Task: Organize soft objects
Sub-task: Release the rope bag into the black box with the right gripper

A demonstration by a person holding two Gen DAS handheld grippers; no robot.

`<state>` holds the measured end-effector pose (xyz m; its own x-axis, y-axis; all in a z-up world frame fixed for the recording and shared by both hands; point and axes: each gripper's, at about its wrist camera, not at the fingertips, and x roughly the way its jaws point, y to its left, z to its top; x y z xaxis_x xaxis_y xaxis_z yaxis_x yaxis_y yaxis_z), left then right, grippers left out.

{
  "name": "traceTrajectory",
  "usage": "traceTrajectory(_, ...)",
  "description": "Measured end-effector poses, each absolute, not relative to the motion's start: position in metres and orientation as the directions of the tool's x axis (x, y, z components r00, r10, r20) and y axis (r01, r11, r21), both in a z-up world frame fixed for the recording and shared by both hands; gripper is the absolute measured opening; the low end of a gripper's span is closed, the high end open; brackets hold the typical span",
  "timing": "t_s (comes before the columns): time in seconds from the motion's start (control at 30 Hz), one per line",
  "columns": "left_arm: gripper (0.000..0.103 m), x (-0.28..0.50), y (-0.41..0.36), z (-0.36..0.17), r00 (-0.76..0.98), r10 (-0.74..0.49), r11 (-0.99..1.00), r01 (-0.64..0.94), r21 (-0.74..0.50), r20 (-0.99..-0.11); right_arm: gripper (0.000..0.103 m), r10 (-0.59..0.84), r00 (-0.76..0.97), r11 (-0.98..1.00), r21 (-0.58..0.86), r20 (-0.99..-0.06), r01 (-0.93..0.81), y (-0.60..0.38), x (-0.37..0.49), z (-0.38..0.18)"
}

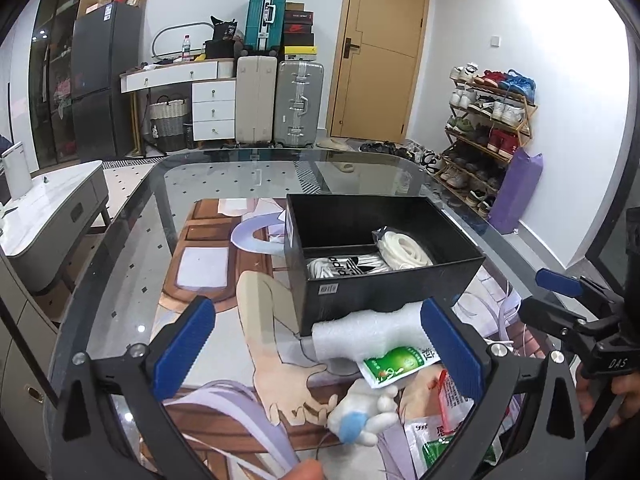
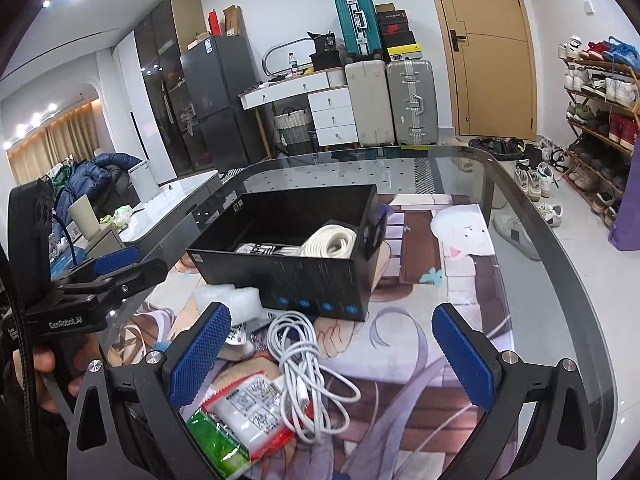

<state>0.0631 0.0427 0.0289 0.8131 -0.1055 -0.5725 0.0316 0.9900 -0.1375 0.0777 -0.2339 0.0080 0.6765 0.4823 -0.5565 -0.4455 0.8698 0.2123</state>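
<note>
The right claw [image 2: 332,344], jaws spread wide and empty, hangs directly over the white cable [image 2: 300,368] lying loosely coiled on the surface [image 2: 520,280] just before the black box [image 2: 288,276], nearer than the equally wide left claw [image 1: 316,344].

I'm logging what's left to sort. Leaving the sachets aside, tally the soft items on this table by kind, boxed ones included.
Rope coil: 1
Laces pack: 1
Foam piece: 1
White cable: 1
Plush toy: 1
Total: 5
</note>
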Motion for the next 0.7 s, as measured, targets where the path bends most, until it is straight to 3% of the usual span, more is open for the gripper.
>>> traceTrajectory(0.7,0.103,0.051,0.04,0.021,0.807,-0.119,0.987,0.032,-0.159,-0.578,0.102,0.468,0.673,0.877,0.205,-0.573,-0.435,-0.244,0.069,-0.003)
